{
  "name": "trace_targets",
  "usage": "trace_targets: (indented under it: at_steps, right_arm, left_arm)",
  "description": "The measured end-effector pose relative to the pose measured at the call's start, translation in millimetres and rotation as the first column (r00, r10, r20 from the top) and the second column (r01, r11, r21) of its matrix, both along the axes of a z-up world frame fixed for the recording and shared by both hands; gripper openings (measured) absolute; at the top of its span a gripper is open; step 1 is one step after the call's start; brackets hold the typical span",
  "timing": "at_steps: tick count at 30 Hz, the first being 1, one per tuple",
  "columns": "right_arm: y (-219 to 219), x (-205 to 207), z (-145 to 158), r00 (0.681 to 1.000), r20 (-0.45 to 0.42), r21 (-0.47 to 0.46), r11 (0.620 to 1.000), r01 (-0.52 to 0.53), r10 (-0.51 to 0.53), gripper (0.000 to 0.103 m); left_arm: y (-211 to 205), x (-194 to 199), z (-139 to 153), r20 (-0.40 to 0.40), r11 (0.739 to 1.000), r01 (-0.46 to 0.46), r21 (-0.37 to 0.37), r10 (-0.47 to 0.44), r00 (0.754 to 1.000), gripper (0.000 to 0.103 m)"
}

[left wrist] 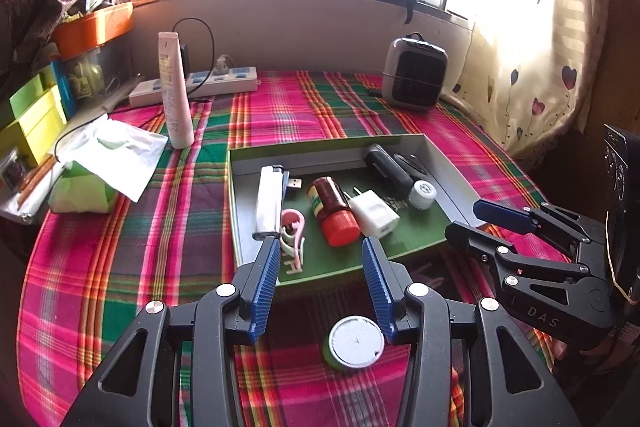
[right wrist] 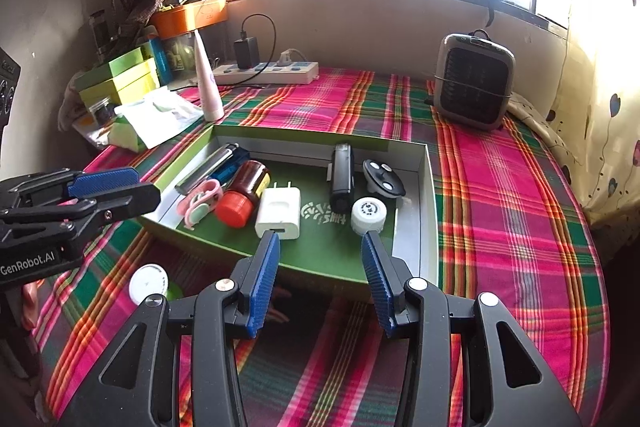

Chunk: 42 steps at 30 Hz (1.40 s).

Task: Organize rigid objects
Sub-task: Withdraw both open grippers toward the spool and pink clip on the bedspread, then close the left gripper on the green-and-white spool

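Nearest thing is the small round green jar w/ flat silver lid [left wrist: 354, 344], sitting on the plaid cloth of the desk [left wrist: 120, 267] just under and betw. the blue ribbed pads of the left gripper [left wrist: 322, 255], low in its own view; jaws stand apart, nothing pinched, pads clear of the jar. Right gripper [right wrist: 320, 247] likewise parted and empty, hanging over the near edge of the shallow green cardboard tray [right wrist: 416, 155]. Risk 1: the jar is the one item outside the tray, and a downward close from here looks likely to catch the lid rim off-centre, since it sits nearer the right-hand pad, so it could tip or roll on the soft cloth. Risk 2: the tray's near lip lies right ahead of both grippers; a low forward push would shove or fold the cardboard rather than clear it. Inside, ahead of the left gripper, a silver lighter [left wrist: 269, 203] leans by the left wall, a pink-and-white clip [left wrist: 294, 239] beside it, then a brown bottle w/ red cap [left wrist: 334, 217] on its side, touching a white plug charger [left wrist: 374, 213]; a careless drop could knock the bottle rolling. Ahead of the right gripper, a white round cap [right wrist: 369, 213] and a black cylinder [right wrist: 341, 177] sit near the right wall. Open room: bare green floor betw. charger and cap, plus cloth right of the tray. Far: a pink tube [left wrist: 174, 87] and a grey heater [left wrist: 414, 73], well apart from the work.
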State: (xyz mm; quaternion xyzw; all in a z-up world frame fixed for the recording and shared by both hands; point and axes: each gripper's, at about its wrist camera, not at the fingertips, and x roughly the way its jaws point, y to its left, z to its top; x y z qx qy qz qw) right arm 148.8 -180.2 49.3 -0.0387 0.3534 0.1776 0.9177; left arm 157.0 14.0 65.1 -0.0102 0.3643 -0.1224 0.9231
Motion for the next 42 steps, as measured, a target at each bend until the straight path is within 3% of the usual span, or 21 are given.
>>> trace_targets:
  at_steps: [10,14,26,37,40,42]
  right_arm:
    - [-3.1,-15.0,-4.2,1.000,-0.018,0.014,1.000,0.012,-0.012,0.045]
    - [-5.7,-18.8,-7.0,0.999,-0.033,0.028,0.999,0.019,-0.018,0.059]
    - [-8.8,-26.3,-11.9,0.998,-0.054,0.028,0.999,0.036,-0.034,0.059]
    - [-6.4,-28.3,-15.8,0.997,-0.075,0.023,0.999,0.037,-0.035,0.059]
    - [-4.0,-27.3,-17.1,0.996,-0.086,0.025,0.999,0.033,-0.031,0.059]
    - [-1.8,-26.7,-18.2,0.995,-0.092,0.024,0.999,0.028,-0.026,0.059]
  left_arm:
    - [1.6,-13.5,-13.9,-0.033,0.999,0.025,-0.031,-0.026,0.999,0.047]
    - [4.1,-20.3,-21.3,-0.053,0.997,0.048,-0.063,-0.051,0.997,0.050]
    - [-10.5,-23.1,-37.7,-0.098,0.994,0.101,-0.040,-0.104,0.990,0.050]
    - [-9.0,-16.4,-46.7,-0.125,0.997,0.072,-0.031,-0.075,0.989,0.050]
    - [-5.1,-16.0,-47.3,-0.127,0.998,0.058,-0.031,-0.061,0.990,0.043]
    - [-2.9,-16.8,-46.7,-0.123,0.998,0.050,-0.032,-0.053,0.991,0.033]
